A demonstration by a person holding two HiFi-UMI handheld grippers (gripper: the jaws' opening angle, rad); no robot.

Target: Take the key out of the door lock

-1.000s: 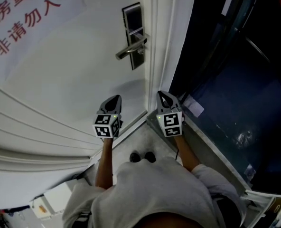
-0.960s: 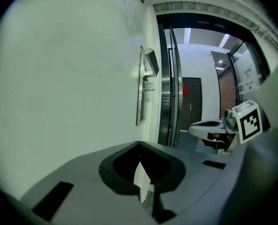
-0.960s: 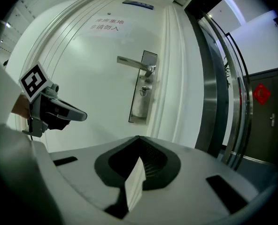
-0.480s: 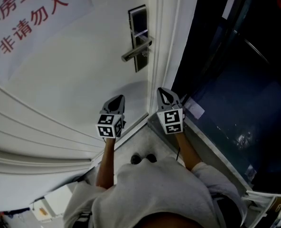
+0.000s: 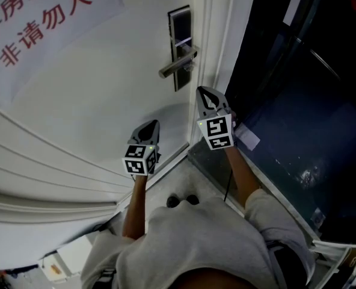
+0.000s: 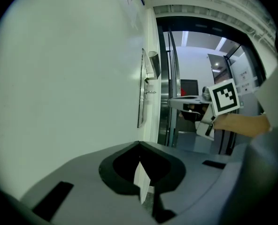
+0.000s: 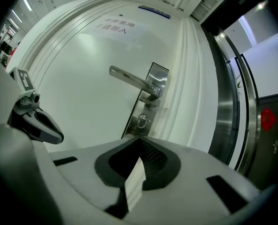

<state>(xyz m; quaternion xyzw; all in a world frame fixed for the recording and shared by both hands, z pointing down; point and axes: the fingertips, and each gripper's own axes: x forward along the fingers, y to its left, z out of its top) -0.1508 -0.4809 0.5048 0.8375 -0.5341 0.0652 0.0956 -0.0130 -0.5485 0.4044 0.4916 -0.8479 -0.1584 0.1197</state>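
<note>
The white door [image 5: 94,89] carries a dark metal lock plate [image 5: 181,44] with a silver lever handle [image 5: 177,63]. Below the lever, a small key [image 7: 142,120] sits in the keyhole; in the left gripper view the key [image 6: 150,92] pokes out sideways from the plate. My right gripper [image 5: 207,97] is shut and empty, held level just below and right of the plate, its tips [image 7: 139,138] aimed at the keyhole but apart from it. Lower and to the left, my left gripper [image 5: 149,126] hangs shut and empty beside the door face [image 6: 140,143].
A paper notice with red characters [image 5: 33,23] is stuck high on the door. The white door frame [image 5: 217,41] runs right of the lock, with dark glass panels [image 5: 298,131] beyond it. A white slip [image 5: 247,136] lies by the threshold. The person's shoes [image 5: 183,201] stand below.
My right gripper has risen from beside the left one toward the lock plate. The left gripper has stayed where it was.
</note>
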